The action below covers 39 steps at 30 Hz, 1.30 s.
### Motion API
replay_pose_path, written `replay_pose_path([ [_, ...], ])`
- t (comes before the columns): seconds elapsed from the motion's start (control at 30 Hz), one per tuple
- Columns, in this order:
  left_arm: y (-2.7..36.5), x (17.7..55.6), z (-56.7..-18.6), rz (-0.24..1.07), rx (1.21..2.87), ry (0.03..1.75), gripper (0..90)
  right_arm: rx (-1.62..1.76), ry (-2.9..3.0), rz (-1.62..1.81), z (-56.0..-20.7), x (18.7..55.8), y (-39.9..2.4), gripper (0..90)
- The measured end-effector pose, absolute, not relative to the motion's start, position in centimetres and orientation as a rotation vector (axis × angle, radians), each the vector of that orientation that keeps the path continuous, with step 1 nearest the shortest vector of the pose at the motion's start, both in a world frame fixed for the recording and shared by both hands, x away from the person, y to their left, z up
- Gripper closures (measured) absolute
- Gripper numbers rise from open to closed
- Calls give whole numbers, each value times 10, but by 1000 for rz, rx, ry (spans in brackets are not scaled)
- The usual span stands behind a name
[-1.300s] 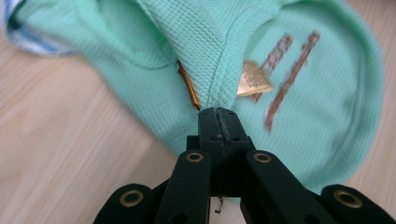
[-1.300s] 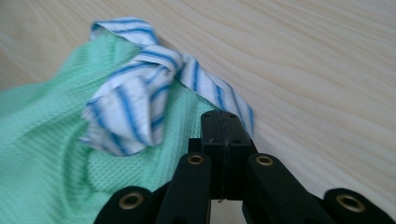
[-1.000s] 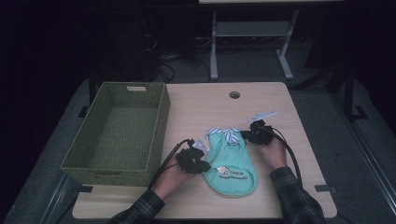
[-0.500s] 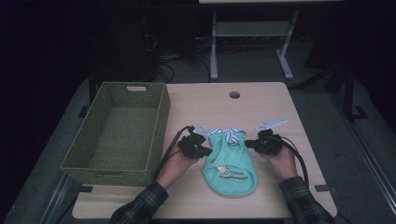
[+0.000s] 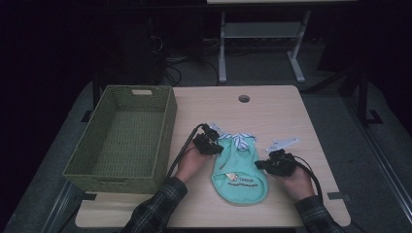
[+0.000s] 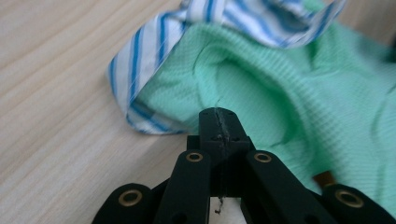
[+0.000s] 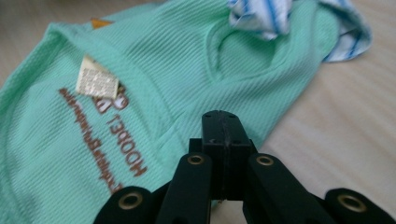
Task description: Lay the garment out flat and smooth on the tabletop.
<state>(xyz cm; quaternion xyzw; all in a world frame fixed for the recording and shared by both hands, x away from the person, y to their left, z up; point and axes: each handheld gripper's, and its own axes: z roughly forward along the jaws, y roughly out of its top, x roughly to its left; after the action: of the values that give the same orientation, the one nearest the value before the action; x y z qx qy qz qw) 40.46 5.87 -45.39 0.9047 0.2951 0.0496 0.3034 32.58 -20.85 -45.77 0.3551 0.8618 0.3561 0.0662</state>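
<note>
Green garment (image 5: pixel 240 172) lies flat on the table (image 5: pixel 291 116) beside the basket (image 5: pixel 121 136); left hand-held gripper (image 6: pixel 218 116) and right hand-held gripper (image 7: pixel 222 122) each pinch an edge, jaws together. Lift both evenly to keep it from sagging

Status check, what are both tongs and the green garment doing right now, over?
Left tongs shut on green garment near its striped collar. Right tongs shut on its opposite edge. Garment flat on table; basket beside it, nothing blocking.

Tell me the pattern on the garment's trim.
Blue-and-white striped trim on the mint-green knit garment; clearest in the left gripper view.
</note>
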Motion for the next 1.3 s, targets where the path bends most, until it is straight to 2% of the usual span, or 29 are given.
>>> replay_pose_path([
  [0.37,60,398,-455,155,2433,758,896,1064,2627,1003,-463,323,-210,898],
  [0.9,62,348,-451,49,2487,690,896,1107,2561,963,-464,335,-222,898],
  [1.1,67,358,-434,65,2396,716,893,1085,2562,999,-460,333,-219,898],
  [1.3,77,377,-424,91,2342,759,852,1060,2566,1041,-454,329,-213,898],
])
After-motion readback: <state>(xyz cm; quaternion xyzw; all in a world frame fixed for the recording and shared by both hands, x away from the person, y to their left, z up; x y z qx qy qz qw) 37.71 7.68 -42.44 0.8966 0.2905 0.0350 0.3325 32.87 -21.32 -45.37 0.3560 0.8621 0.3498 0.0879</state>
